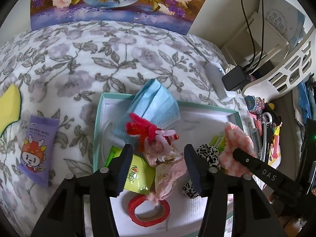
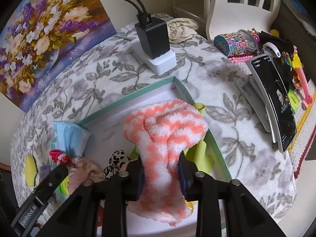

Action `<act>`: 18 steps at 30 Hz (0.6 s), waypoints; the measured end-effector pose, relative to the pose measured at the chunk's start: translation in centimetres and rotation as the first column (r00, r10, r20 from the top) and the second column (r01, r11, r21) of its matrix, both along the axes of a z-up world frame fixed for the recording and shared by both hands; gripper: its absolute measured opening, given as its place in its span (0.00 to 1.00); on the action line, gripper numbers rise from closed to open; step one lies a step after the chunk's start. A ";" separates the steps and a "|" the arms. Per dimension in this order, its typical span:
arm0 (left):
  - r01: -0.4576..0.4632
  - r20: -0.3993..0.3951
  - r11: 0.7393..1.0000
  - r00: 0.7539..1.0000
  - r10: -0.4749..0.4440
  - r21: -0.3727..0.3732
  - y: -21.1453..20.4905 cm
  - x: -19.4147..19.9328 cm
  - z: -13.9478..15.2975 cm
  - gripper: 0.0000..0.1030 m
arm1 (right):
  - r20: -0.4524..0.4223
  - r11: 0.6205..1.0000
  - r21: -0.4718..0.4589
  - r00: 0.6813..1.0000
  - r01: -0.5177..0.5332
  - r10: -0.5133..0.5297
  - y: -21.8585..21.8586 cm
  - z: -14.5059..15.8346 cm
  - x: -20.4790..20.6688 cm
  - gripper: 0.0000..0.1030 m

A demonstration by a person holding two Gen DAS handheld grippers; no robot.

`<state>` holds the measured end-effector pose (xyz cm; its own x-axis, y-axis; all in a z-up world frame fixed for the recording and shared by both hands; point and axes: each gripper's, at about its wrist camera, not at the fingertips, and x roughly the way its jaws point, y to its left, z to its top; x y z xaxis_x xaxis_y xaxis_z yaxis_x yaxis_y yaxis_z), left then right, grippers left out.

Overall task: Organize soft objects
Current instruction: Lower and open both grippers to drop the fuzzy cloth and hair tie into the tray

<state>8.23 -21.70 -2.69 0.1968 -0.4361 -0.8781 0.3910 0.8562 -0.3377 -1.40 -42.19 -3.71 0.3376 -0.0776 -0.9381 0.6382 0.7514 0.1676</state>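
Observation:
A teal-rimmed white box [image 1: 98, 118] lies on the floral blanket. In it are a blue face mask [image 1: 156, 102], a red pipe-cleaner bundle [image 1: 142, 126], a pink cloth [image 1: 167, 165], a leopard scrunchie [image 1: 209, 154], a green pack [image 1: 136, 175] and a red tape ring [image 1: 146, 215]. My left gripper [image 1: 158, 156] hangs open over the pink cloth, its fingers clear of it. My right gripper [image 2: 161, 169] is shut on an orange-and-white fuzzy sock [image 2: 165, 130], whose front end rests in the box's right corner [image 2: 177, 83]. Outside the box lie purple baby wipes [image 1: 37, 148] and a yellow sponge [image 1: 8, 108].
A white power strip with a black charger [image 2: 154, 39] sits behind the box. A phone on a stand [image 2: 276, 102], tape rolls [image 2: 235, 39] and toys crowd the right side. A white chair [image 2: 237, 9] and a flower painting [image 2: 49, 39] stand at the back.

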 end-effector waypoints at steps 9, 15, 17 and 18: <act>-0.038 0.001 0.999 0.999 0.038 0.039 1.3 0.4 1.6 0.65 | -0.001 0.999 -0.023 1.000 -0.027 0.027 0.8 0.9 0.1 0.59; -0.086 0.021 0.990 0.996 0.084 0.110 2.5 0.7 1.8 0.77 | -0.026 0.996 -0.055 0.997 -0.069 0.067 1.9 1.2 0.3 0.68; -0.100 0.022 0.986 0.995 0.098 0.133 2.9 0.9 1.7 0.83 | -0.037 0.995 -0.066 0.996 -0.079 0.077 2.3 1.2 0.4 0.70; -0.108 0.025 0.983 0.994 0.105 0.149 3.1 0.9 1.7 0.87 | -0.039 0.994 -0.070 0.996 -0.085 0.082 2.5 1.2 0.4 0.71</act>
<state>9.15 -18.63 -1.04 0.2500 -0.2754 -0.9282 0.2992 0.9338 -0.1965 -1.00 -39.72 -2.54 0.3123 -0.1180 -0.9426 0.5773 0.8116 0.0897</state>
